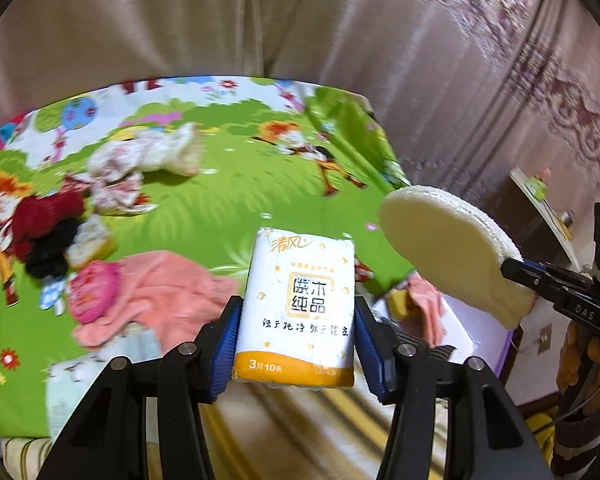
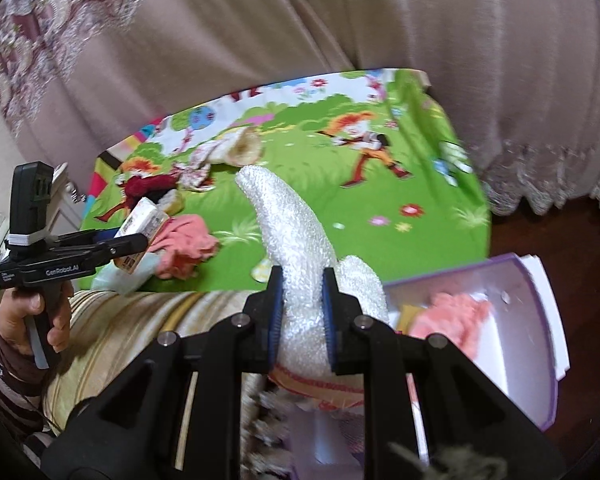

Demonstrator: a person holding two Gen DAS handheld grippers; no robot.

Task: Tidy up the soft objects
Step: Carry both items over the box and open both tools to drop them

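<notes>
My left gripper [image 1: 296,320] is shut on a white and orange tissue pack [image 1: 298,304], held above the near edge of the green cartoon mat [image 1: 204,208]; it also shows in the right wrist view [image 2: 138,236]. My right gripper [image 2: 302,316] is shut on a white bath mitt sponge [image 2: 292,232], held up over the mat; the mitt's yellow foam side shows in the left wrist view [image 1: 444,256]. A pink towel [image 1: 156,292], a pink ball [image 1: 94,288], red and black cloth [image 1: 48,228] and floral cloth [image 1: 140,160] lie on the mat.
A white box with a purple rim [image 2: 532,320] stands at the right and holds pink cloth [image 2: 452,316] and a yellow sponge. A striped cushion [image 2: 140,328] lies near me. A curtain [image 2: 340,20] hangs behind the mat. A dark wood floor lies at far right.
</notes>
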